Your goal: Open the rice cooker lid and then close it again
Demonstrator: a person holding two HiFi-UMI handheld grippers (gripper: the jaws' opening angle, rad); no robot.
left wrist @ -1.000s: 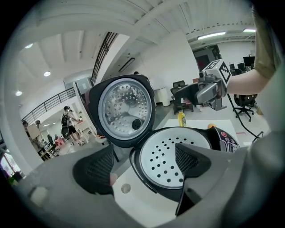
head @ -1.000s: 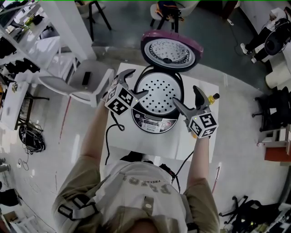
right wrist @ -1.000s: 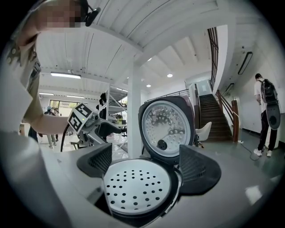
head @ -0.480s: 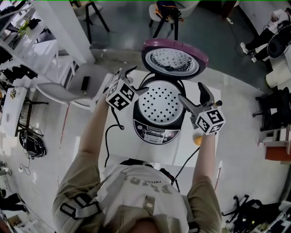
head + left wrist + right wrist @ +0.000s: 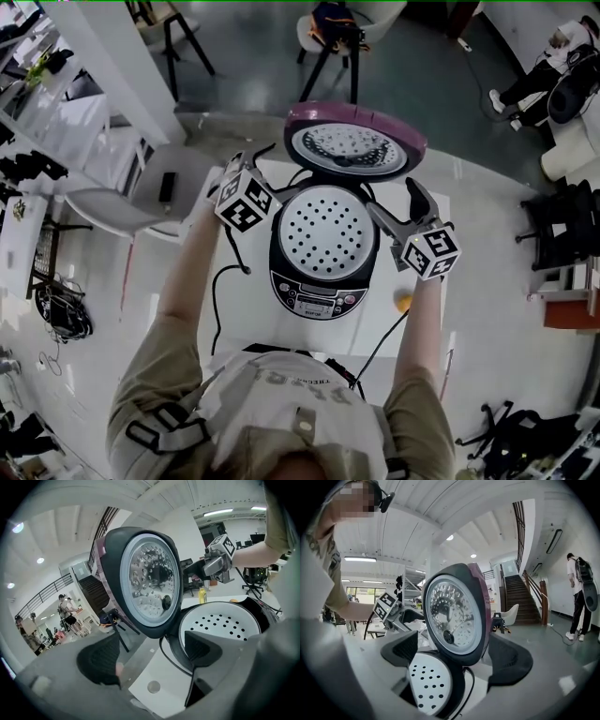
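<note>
The cooker is sitting mid-worktop, its panel facing the near edge. The left hand-held gripper and right hand-held gripper are flanking it, both released and holding nothing. Its pot is carrying only a perforated white tray, with no food showing. At the far edge the lid is standing open, so closing is probably in hand: a jaw needs to get behind the lid's top rim and press it down until it latches.

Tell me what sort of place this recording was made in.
Probably an open office or lab hall, not a home kitchen: the rice cooker stands on a small white table on a bare floor, with a staircase, shelves and office chairs around.
</note>
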